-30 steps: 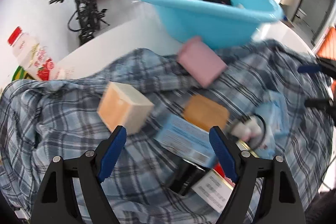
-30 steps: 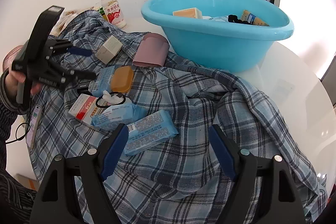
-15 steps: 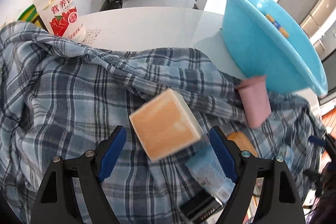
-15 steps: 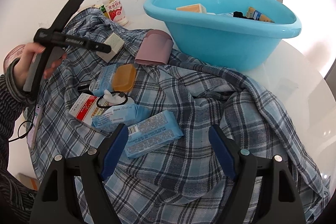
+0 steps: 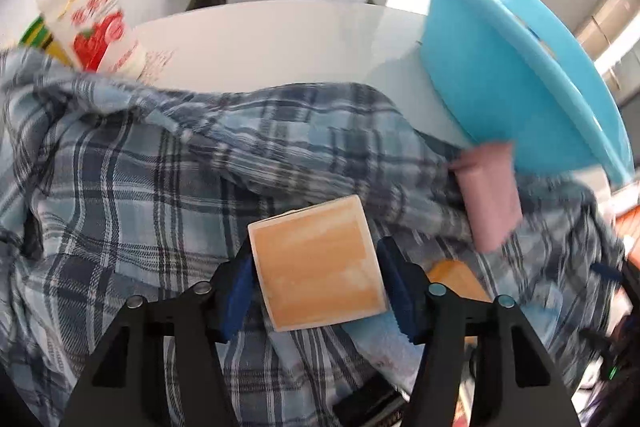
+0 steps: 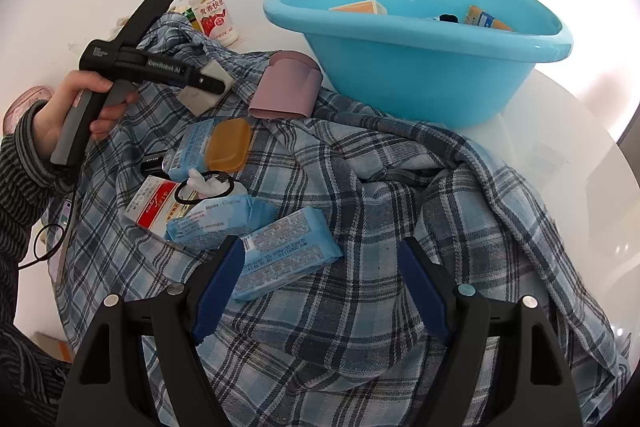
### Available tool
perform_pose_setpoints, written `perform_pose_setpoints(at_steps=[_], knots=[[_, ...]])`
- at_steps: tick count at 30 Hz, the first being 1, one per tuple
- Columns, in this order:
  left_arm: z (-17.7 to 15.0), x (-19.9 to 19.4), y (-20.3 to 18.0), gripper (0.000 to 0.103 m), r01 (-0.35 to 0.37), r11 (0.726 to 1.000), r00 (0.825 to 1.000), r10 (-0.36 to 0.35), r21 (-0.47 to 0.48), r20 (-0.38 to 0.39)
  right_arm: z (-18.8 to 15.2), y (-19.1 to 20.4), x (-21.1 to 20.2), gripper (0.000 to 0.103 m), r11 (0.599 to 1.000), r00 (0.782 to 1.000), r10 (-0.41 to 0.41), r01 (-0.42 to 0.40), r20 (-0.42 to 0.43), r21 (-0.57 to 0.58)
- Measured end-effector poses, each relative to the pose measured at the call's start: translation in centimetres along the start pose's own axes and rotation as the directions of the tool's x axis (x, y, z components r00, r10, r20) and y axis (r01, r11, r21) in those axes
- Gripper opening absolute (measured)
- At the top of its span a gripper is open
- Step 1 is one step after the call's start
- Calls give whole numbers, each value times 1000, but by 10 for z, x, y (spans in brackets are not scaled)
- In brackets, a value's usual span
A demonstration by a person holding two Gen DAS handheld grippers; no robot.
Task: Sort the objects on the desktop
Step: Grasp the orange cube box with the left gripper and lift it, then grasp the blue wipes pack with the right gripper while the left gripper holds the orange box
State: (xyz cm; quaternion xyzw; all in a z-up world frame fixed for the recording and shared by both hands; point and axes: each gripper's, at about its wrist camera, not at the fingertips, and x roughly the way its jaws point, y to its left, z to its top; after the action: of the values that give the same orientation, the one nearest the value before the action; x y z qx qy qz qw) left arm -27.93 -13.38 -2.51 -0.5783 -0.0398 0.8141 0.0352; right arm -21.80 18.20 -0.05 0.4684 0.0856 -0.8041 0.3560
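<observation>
The left gripper (image 5: 316,283), spread half a second ago, now pinches the cream cardboard box with an orange square face (image 5: 318,263) (face toward the camera, no long axis evident) above the blue plaid shirt (image 5: 140,195). Beyond the box stands the blue plastic basin (image 6: 416,63). The right gripper (image 6: 320,287) hovers spread.
</observation>
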Motion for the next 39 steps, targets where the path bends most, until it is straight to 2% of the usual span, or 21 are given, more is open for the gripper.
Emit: perform_pose_setpoints(at_steps=[2,5,12,20,23,28,34,39], knots=[[-6,-8,-6,60,-5,1000,1000,5,21,9,0,0,-1,78,1000,1000,2,-2,3,-1],[-16,-22,-18,59,43,998,999,-43,47,4,-1,1,0,77,1000,1000,9,-9,0,-8],[-33,-49,-60,58,63,984,998,-65,167,7,-2,7,7,78,998,999,48,-49,-23,-45],[-52,-64,-76,58,81,969,997,-80,234,-11,-9,26,9,78,986,997,55,-61,-49,-152],[-55,-57,-80,58,76,963,997,-69,259,-34,-11,30,10,77,982,998,39,-49,-56,-184],[-56,-37,-85,58,58,960,997,-42,274,-64,-11,29,11,78,984,997,44,-53,-57,-170],[-59,-14,-92,58,8,954,997,16,301,-77,-13,29,8,77,983,997,47,-57,-58,-174],[-60,-10,-92,59,18,956,998,3,294,-69,-14,25,8,78,984,997,48,-57,-61,-169]])
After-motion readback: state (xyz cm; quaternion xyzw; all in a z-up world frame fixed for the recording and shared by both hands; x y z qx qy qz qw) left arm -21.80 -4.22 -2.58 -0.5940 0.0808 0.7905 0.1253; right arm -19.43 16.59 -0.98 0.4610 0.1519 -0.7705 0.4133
